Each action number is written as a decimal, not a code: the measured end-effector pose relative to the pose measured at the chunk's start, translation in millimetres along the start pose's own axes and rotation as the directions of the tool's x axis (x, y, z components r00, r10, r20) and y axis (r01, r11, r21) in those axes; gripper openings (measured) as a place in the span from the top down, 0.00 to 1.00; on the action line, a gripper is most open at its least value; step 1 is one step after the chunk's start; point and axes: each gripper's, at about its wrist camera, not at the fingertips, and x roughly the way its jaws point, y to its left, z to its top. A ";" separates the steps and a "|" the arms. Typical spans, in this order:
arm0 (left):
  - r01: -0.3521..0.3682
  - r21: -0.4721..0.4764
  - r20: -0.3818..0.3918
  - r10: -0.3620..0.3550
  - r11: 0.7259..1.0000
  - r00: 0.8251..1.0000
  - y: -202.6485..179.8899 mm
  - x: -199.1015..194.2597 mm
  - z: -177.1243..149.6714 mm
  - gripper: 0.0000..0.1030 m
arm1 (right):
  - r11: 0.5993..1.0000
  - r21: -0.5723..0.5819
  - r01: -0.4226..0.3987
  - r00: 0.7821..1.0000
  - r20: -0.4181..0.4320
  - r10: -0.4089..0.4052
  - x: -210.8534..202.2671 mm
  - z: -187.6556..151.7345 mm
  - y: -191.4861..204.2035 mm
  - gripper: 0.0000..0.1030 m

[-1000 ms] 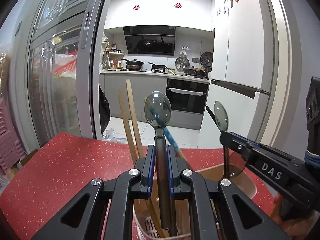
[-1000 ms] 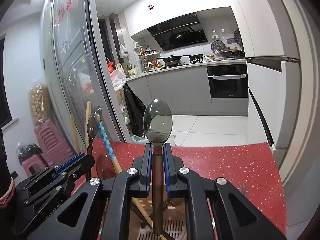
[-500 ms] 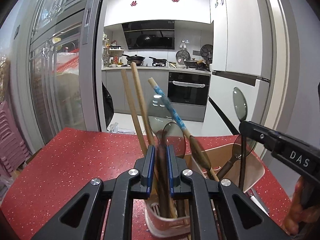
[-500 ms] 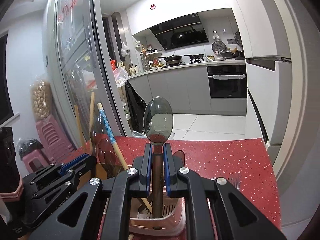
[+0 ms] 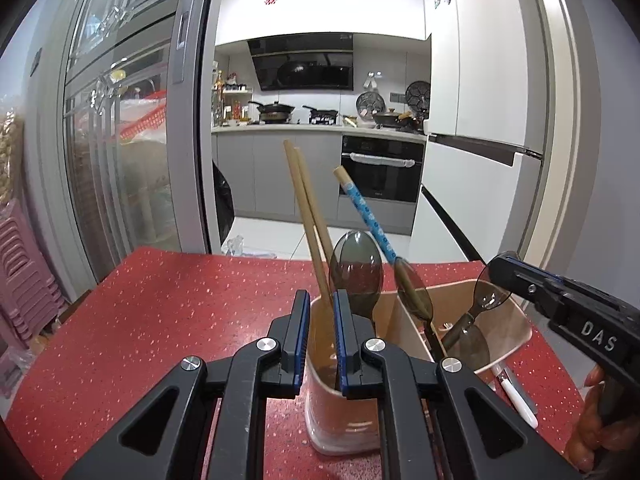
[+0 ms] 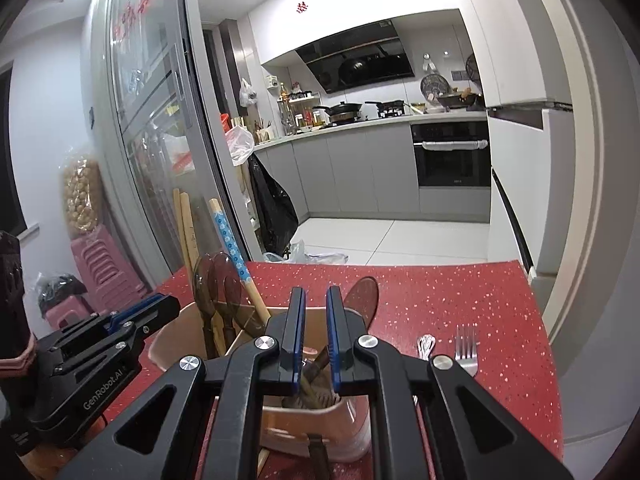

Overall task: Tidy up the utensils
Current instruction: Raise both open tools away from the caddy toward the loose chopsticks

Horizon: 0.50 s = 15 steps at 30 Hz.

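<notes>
A beige two-compartment utensil holder (image 5: 516,320) (image 6: 168,340) stands on the red speckled table (image 5: 160,312). In it are wooden chopsticks (image 5: 308,216), a utensil with a blue patterned handle (image 5: 364,208) and several translucent brown spoons (image 5: 356,276). My left gripper (image 5: 320,312) hovers over the near compartment, jaws narrow with nothing between them. One spoon bowl rises just behind its right finger. My right gripper (image 6: 316,312) sits over the other compartment, jaws equally narrow and empty. A brown spoon (image 6: 362,296) leans just to the right of it.
A metal fork (image 6: 466,344) and another metal handle (image 6: 426,344) lie on the table right of the holder. A white-handled utensil (image 5: 514,396) lies beside the holder. A person's hand (image 5: 596,432) grips the right tool. Behind the table are a glass door and the kitchen.
Each gripper held a spoon upright between its jaws before. Now both spoons stand in the holder and both jaws are empty. Both views have dropped toward the holder.
</notes>
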 end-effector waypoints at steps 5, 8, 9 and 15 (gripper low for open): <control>-0.003 -0.021 -0.024 0.003 1.000 1.000 4.0 -7.7 -4.6 0.66 | 1.000 0.025 -0.004 1.000 -0.020 0.005 -7.7 1.5 -2.7 0.88; -0.003 -0.021 -0.035 0.002 1.000 0.999 6.2 -13.9 -6.4 0.66 | 1.000 0.029 -0.008 1.000 -0.025 0.008 -15.3 3.0 -2.8 0.83; -0.004 -0.022 -0.041 0.003 1.000 0.999 6.8 -15.8 -6.7 0.66 | 0.999 0.035 -0.011 1.000 -0.027 0.012 -17.6 4.3 -3.3 0.77; -0.018 -0.012 -0.084 0.017 1.000 0.996 9.1 -27.2 -14.2 0.66 | 0.998 0.065 -0.027 0.998 -0.050 0.030 -32.9 4.0 -3.1 0.65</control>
